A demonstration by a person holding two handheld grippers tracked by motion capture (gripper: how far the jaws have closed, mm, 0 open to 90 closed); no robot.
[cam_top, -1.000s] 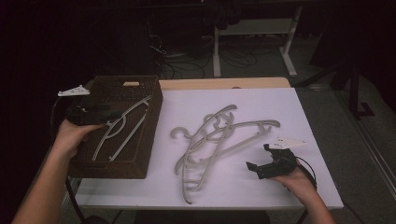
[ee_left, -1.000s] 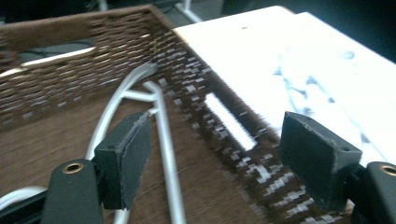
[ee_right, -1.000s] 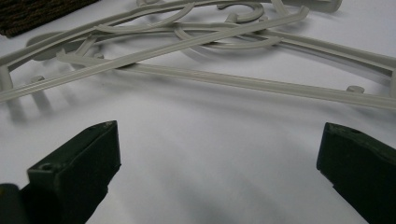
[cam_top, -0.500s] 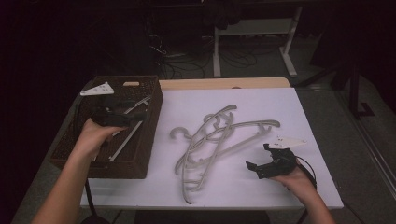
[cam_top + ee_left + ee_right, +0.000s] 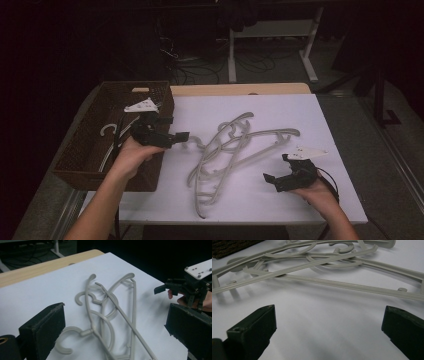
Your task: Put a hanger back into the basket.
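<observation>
**Hangers heaped mid-table, both grippers empty**

Grey plastic coat hangers [image 5: 235,150] lie in a tangled heap on the white tabletop [image 5: 280,107], their hooks pointing toward the far left and their bars crossing one another. One more pale hanger [image 5: 107,131] lies inside the dark brown woven basket [image 5: 82,167], which stands on the left edge of the table.

The black left gripper [image 5: 182,136], held in the person's left hand [image 5: 131,155], hovers at the basket's right rim and points right toward the heap. Its jaws have just been opening and now stand wide; in the left gripper view nothing sits between them, and the hooks of the hangers [image 5: 100,315] lie on the table just beyond the pads.

The black right gripper [image 5: 270,180], in the right hand [image 5: 317,192], sits low at the near right of the table, just right of the heap and apart from it. Its jaws are spread wide too, with bare white table between them in the right gripper view, and the long grey bars [image 5: 342,285] run across just ahead.
</observation>
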